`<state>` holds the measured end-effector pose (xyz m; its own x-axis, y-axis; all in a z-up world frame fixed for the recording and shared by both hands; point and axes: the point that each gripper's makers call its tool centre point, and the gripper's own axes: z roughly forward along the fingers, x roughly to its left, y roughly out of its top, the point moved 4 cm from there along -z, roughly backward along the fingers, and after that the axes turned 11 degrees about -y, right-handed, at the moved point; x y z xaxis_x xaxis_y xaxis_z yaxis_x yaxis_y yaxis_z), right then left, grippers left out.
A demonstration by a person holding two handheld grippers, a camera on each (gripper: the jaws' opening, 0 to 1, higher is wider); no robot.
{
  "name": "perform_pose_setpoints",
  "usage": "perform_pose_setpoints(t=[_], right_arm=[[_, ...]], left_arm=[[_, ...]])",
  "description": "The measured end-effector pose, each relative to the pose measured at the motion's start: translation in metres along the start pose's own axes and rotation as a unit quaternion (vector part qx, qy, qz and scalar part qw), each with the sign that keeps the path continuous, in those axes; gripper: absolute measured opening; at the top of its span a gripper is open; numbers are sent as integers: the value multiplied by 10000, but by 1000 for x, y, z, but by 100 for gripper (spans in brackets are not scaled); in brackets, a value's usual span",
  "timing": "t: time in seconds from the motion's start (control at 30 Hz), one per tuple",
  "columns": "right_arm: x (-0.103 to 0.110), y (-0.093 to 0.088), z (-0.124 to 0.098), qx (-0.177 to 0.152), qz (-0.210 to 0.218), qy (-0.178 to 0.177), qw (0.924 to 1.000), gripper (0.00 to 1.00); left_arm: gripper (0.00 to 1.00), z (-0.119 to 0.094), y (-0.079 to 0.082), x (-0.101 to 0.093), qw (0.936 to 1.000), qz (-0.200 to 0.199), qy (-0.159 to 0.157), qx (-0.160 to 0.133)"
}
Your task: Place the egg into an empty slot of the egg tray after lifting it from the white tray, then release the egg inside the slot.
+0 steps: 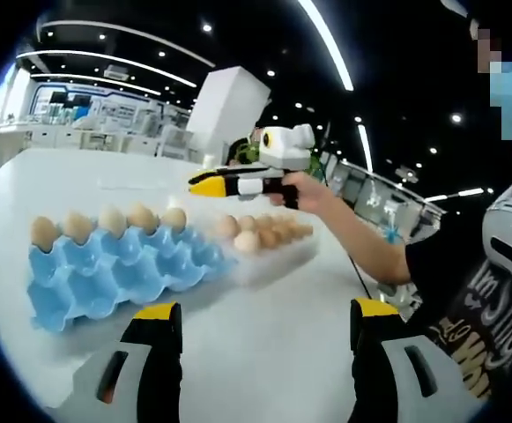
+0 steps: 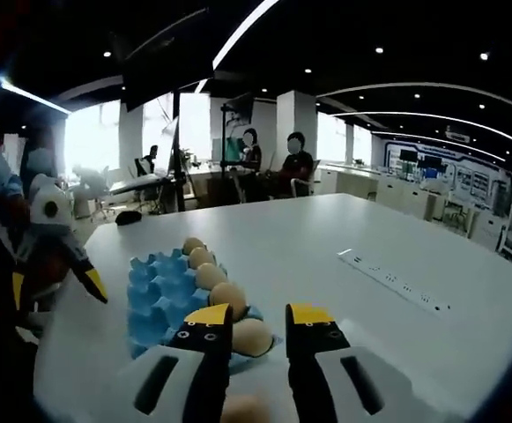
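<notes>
I see a wide white desk [image 1: 264, 352] carrying everything, and on it the blue egg tray [image 1: 119, 273] with a row of five eggs [image 1: 110, 220] along its far edge; the rest of its slots look empty. Just beside it, at its right end in the left gripper view, sits the white tray [image 1: 278, 256], pale and hard to make out, holding a cluster of brown eggs [image 1: 260, 231]. My left tongs [image 1: 260, 326] stand spread wide over bare desk, near the blue tray but touching nothing. My right tongs [image 1: 204, 184] show there too, held in a hand [image 1: 304, 187] above the white tray, well clear of the eggs below; from that side I cannot tell their gap. In the right gripper view, the right tongs [image 2: 257, 319] are parted with nothing between them, and the nearest egg [image 2: 252, 337] lies just beyond the tips, slightly toward the left jaw, at the egg tray's [image 2: 159, 300] near end.
</notes>
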<state>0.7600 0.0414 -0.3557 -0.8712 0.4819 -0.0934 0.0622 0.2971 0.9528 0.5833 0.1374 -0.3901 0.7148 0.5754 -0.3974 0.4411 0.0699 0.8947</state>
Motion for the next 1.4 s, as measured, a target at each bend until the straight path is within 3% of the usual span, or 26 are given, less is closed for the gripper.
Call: perform_pose_setpoints(t=[0.2, 0.37, 0.57, 0.7, 0.93, 1.2, 1.4], right_arm=[[-11, 14, -33, -395, 80, -95, 9991, 27], [-21, 22, -63, -737, 165, -329, 9966, 27], [-35, 22, -97, -1100, 380, -614, 9913, 27], [-41, 13, -108, -1150, 484, -723, 9895, 27], [-45, 3, -126, -1296, 622, -860, 9859, 26], [-52, -4, -148, -1614, 811, -1013, 9783, 26], [-57, -8, -156, -2005, 1015, -1102, 9682, 28]], left_arm=[[79, 14, 7, 4, 9998, 189, 4, 59], [80, 28, 20, 8, 9978, 622, 103, 186], [79, 35, 35, 11, 9945, 956, 319, 301], [78, 38, 32, 11, 9935, 985, 351, 446], [78, 44, 41, 12, 9938, 1004, 371, 314], [77, 66, 51, 18, 9938, 1037, 233, 322], [76, 88, 56, 23, 9935, 1062, 179, 357]])
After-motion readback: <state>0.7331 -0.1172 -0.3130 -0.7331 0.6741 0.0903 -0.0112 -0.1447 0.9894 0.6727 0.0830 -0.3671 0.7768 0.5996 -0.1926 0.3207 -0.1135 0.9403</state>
